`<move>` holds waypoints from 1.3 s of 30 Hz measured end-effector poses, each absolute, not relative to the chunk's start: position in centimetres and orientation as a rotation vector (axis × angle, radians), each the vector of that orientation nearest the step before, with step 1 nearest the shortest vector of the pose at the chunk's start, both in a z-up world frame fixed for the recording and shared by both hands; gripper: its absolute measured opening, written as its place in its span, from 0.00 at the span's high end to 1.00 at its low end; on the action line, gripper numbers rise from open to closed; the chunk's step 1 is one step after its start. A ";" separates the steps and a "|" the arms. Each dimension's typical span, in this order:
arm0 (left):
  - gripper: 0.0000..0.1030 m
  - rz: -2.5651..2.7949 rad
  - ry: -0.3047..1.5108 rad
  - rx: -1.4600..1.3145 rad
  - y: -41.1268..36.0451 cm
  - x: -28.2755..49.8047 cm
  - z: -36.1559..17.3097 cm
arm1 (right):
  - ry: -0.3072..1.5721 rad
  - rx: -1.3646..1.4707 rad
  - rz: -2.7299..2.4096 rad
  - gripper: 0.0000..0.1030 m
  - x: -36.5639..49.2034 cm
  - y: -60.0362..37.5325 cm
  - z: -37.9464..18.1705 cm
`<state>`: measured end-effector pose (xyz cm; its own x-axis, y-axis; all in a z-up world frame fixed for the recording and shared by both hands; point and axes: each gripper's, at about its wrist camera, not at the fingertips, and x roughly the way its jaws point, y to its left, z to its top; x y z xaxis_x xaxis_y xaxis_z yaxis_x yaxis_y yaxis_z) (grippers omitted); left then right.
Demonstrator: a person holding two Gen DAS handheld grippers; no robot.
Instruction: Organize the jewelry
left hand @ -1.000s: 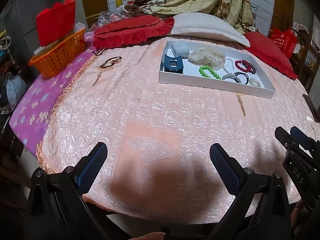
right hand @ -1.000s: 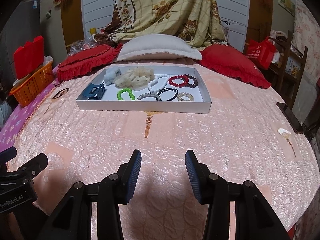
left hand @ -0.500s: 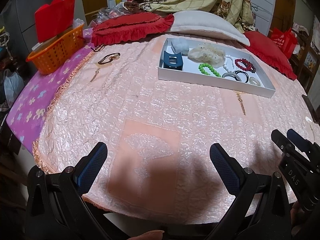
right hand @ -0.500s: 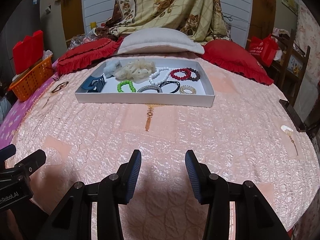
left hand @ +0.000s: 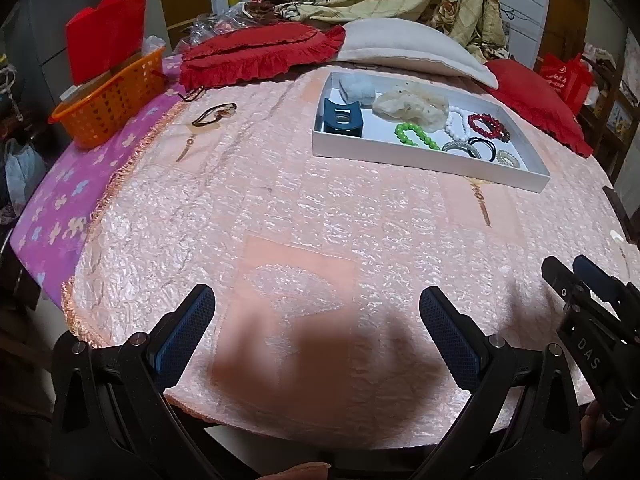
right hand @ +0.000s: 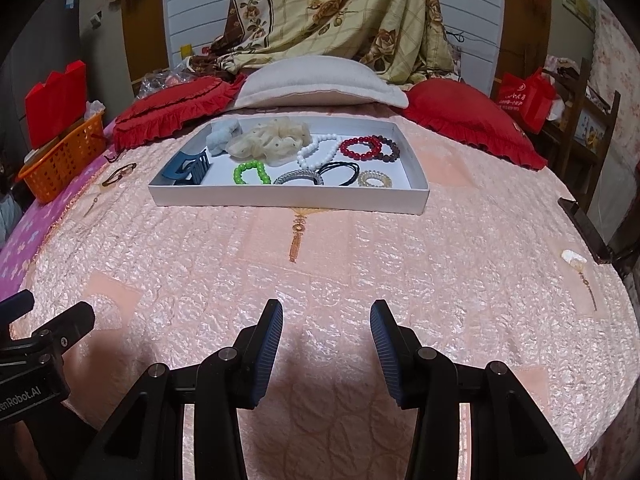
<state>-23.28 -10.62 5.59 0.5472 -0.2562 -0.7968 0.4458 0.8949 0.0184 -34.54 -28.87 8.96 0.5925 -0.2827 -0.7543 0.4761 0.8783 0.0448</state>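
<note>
The shallow white rectangular tray (right hand: 288, 199) sits well up the bed, near the pillows, and holds most of the jewelry: a dark blue plastic claw clip (right hand: 188, 169) at its left end, a pale blue fluffy scrunchie (right hand: 221, 136) and a cream gauzy scrunchie (right hand: 269, 142) behind, then a green bead bracelet (right hand: 251, 172), a white bead bracelet (right hand: 318, 152), a red bead bracelet (right hand: 361, 148) with a dark brown bead bracelet (right hand: 387, 147) touching it, a silver sparkly bangle (right hand: 298, 178), black hair ties (right hand: 340, 169) and a clear coiled hair tie (right hand: 374, 178). They lie loose, some overlapping.

Well apart from the tray, toward the bed's left edge, a thin dark-and-gold headband (left hand: 214, 113) lies alone on the pink quilted bedspread (left hand: 280, 208), close to an orange plastic basket (left hand: 110, 100).

The left tool (left hand: 316, 316) has its jaws wide apart with nothing between them; the right tool (right hand: 326, 334) is parted more narrowly, also empty. Both hover over the near part of the bed, far short of any item.

I judge this to be either the very start or a pause between picks. The stray headband looks like the obvious next piece; reaching it would call for the left tool to travel forward and left, come down low and close across the thin band.
</note>
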 end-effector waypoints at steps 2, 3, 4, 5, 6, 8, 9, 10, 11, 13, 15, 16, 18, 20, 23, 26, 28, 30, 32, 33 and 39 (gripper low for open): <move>0.01 -0.425 0.904 0.228 -10.6 -23.3 5.5 | 0.825 0.246 -0.444 0.58 -34.5 -28.7 8.9; 0.01 -0.425 0.906 0.227 -10.6 -23.2 5.5 | 0.826 0.243 -0.444 0.58 -34.4 -28.7 8.9; 0.01 -0.426 0.908 0.226 -10.6 -23.1 5.5 | 0.827 0.240 -0.444 0.58 -34.4 -28.6 8.9; 0.01 -0.425 0.907 0.226 -10.5 -23.0 5.5 | 0.831 0.236 -0.445 0.58 -34.3 -28.6 8.8; 0.01 -0.423 0.902 0.225 -10.4 -22.8 5.6 | 0.834 0.234 -0.447 0.58 -34.3 -28.6 8.8; 0.01 -0.405 0.882 0.220 -10.1 -22.3 6.0 | 0.838 0.230 -0.453 0.58 -34.2 -28.8 8.8; 0.01 -0.389 0.867 0.219 -9.9 -22.0 6.2 | 0.838 0.227 -0.456 0.58 -34.1 -28.9 8.9; 0.01 -0.375 0.853 0.219 -9.7 -21.7 6.5 | 0.835 0.225 -0.458 0.58 -33.9 -29.1 9.0; 0.01 -0.362 0.839 0.220 -9.5 -21.5 6.7 | 0.830 0.225 -0.458 0.58 -33.8 -29.2 9.2; 0.01 -0.350 0.818 0.219 -9.1 -21.2 7.0 | 0.822 0.225 -0.459 0.58 -33.7 -29.5 9.5; 0.01 -0.344 0.808 0.222 -9.1 -20.9 7.1 | 0.822 0.232 -0.448 0.57 -33.3 -29.7 9.6; 0.01 -0.348 0.808 0.225 -9.2 -20.7 7.2 | 0.826 0.237 -0.440 0.58 -33.1 -29.7 9.6; 0.01 -0.361 0.804 0.235 -9.7 -20.0 7.6 | 0.840 0.247 -0.419 0.58 -32.5 -30.0 9.5; 0.01 -0.366 0.780 0.246 -10.3 -19.7 8.1 | 0.848 0.233 -0.425 0.58 -31.7 -30.3 9.4; 0.01 -0.387 0.769 0.250 -11.0 -19.0 8.7 | 0.837 0.222 -0.444 0.57 -31.2 -30.7 9.7; 0.01 -0.410 0.785 0.221 -11.2 -18.6 8.7 | 0.816 0.233 -0.444 0.57 -31.0 -31.1 10.1; 0.01 -0.431 0.809 0.203 -11.2 -18.4 8.2 | 0.807 0.222 -0.453 0.58 -31.0 -31.1 10.0; 0.01 -0.447 0.837 0.197 -11.6 -18.4 7.5 | 0.811 0.215 -0.455 0.57 -30.8 -30.9 9.8; 0.01 -0.463 0.866 0.199 -11.9 -18.4 6.9 | 0.821 0.215 -0.449 0.57 -30.7 -30.9 9.4; 0.01 -0.470 0.886 0.198 -12.0 -18.4 6.5 | 0.827 0.217 -0.443 0.57 -30.6 -30.8 9.2; 0.01 -0.451 0.926 0.194 -12.1 -18.4 5.4 | 0.841 0.195 -0.426 0.57 -30.5 -30.0 8.5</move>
<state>-18.40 -12.11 5.42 0.5167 -0.2911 -0.8051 0.4547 0.8901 -0.0301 -30.53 -30.00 8.46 0.5889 -0.2875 -0.7554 0.4392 0.8984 0.0004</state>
